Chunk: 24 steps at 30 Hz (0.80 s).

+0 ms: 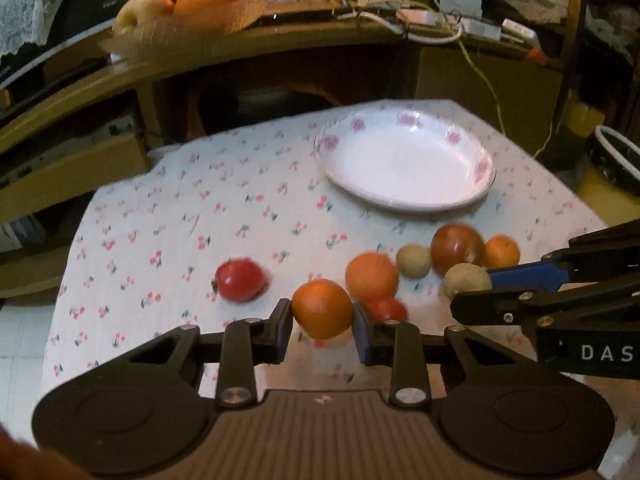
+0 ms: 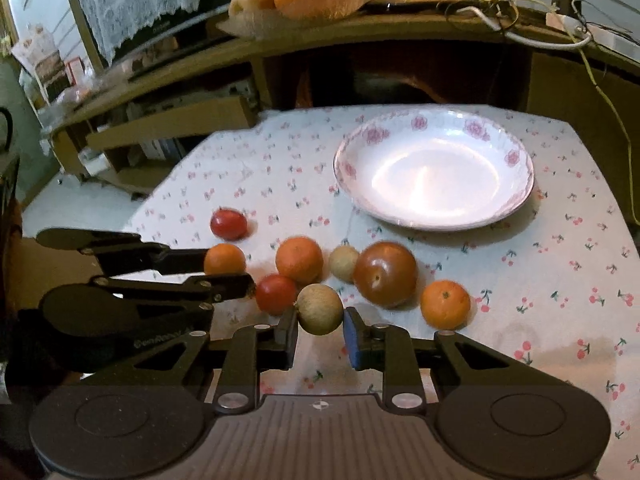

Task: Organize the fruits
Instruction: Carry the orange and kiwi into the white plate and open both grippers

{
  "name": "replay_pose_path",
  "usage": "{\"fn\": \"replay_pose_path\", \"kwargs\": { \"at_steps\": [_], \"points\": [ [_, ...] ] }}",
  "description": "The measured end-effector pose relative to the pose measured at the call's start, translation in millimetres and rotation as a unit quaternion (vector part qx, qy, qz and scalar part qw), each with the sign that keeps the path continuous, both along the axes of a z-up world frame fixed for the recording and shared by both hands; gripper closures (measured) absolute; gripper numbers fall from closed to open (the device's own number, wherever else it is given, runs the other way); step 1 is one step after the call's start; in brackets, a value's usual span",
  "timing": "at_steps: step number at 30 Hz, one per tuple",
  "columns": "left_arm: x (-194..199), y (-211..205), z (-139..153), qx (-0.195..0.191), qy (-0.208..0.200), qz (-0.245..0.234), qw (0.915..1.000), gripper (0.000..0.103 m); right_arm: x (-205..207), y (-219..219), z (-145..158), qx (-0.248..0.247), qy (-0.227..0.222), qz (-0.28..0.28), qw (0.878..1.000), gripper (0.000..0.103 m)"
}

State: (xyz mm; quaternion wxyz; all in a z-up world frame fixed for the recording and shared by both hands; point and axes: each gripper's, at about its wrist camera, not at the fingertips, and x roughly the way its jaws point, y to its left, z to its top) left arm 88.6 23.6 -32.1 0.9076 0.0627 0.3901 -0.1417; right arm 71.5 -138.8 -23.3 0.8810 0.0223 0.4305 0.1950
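The left gripper (image 1: 322, 330) is clenched on an orange (image 1: 322, 309), its two pads pressed against the fruit's sides, just above the tabletop (image 1: 160, 240) with its cherry-print cloth. The right gripper (image 2: 320, 332) grasps a tan round fruit (image 2: 320, 309) the same way; in the left wrist view that fruit (image 1: 467, 279) sits at the tip of a blue pad.

The only clear writing is on the right gripper's black body, seen from the left wrist: white capitals "DAS", cut off at the picture's edge. Faint embossed lettering on the left gripper's body in the right wrist view is too blurred to read.

On the cloth lie a second orange (image 2: 299, 260), a small red tomato (image 2: 276, 294) just beside it, a smaller tan fruit (image 2: 344, 263), a large red-brown tomato (image 2: 385, 274), a small orange (image 2: 445, 305) to its right, and a lone red tomato (image 2: 229, 223) apart at the left. Beyond them stands a white plate (image 2: 516, 160) with pink flowers on its rim, nothing in it. On the wooden shelf (image 2: 400, 28) behind, a basket (image 2: 256, 20) holds more oranges and a pale apple.
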Motion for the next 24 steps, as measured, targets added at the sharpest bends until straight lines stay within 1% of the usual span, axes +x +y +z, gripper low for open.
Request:
{"fn": "replay_pose_path", "kwargs": {
  "at_steps": [8, 14, 19, 24],
  "points": [
    [13, -24, 11, -0.002, -0.007, -0.016, 0.9998, 0.066, 12, -10, 11, 0.005, -0.016, -0.021, 1.000, 0.077],
    [38, -41, 21, -0.006, -0.013, -0.017, 0.9997, 0.066, 35, -22, 20, -0.003, -0.031, -0.039, 0.999, 0.076],
    [61, -56, 17, 0.001, -0.012, -0.023, 0.9997, 0.066, 57, -35, 18, -0.007, -0.029, -0.057, 0.998, 0.076],
    [74, -64, 14, 0.006, -0.012, -0.025, 0.9996, 0.066, 71, -42, 13, -0.016, -0.024, -0.065, 0.997, 0.076]
  ]
}}
